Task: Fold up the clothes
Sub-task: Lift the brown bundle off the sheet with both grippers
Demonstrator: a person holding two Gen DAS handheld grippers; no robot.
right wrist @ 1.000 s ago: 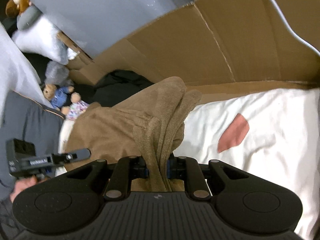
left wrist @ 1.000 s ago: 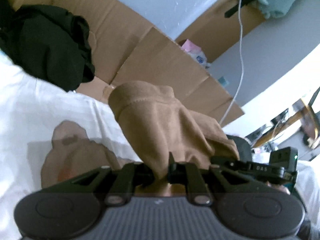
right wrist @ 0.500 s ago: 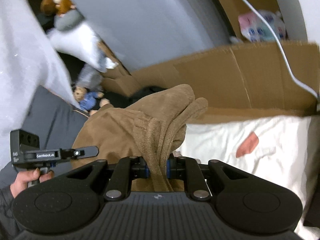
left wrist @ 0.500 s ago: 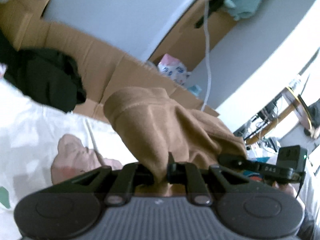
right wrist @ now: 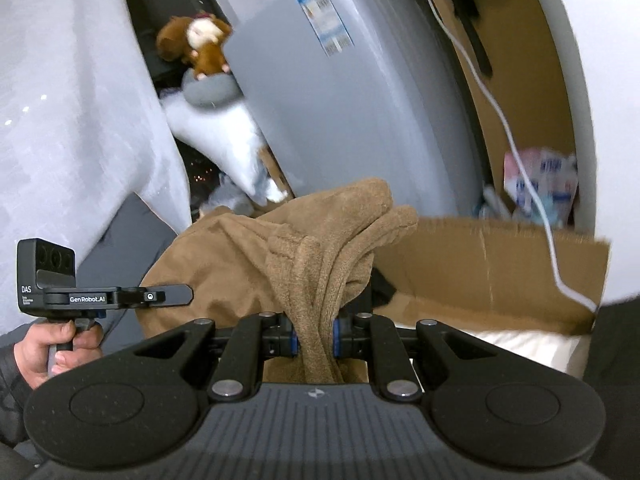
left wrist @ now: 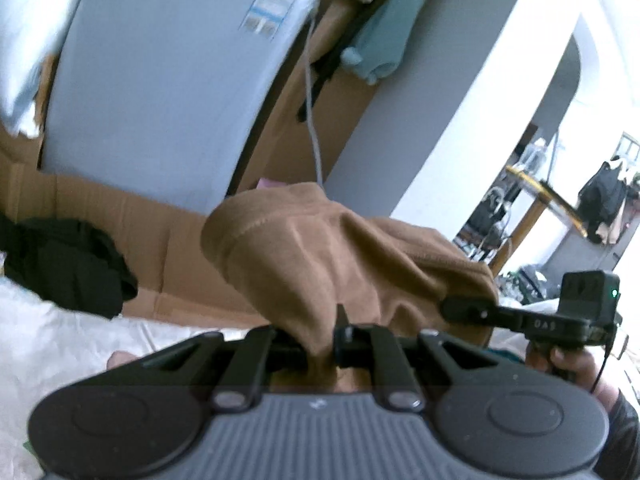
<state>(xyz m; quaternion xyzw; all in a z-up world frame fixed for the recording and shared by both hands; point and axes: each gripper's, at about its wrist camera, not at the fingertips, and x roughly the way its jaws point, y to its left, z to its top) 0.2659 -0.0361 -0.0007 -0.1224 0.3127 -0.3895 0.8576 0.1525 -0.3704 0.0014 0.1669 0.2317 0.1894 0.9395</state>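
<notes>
Where brown garment point(left wrist: 320, 264) bunches, left gripper point(left wrist: 320, 346) fingertips hidden.

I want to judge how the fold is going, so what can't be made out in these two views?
- Left wrist view: the brown garment hides its own lower part behind the left gripper; its type is unclear.
- Right wrist view: the right gripper body hides the hanging cloth.
- Both views: the white bed sheet is mostly cut off, so the landing spot is unseen.

A white-sheeted bed point(left wrist: 52, 336) fills the lower left of the frame; a black garment point(left wrist: 68, 264) lies at its far edge.
</notes>
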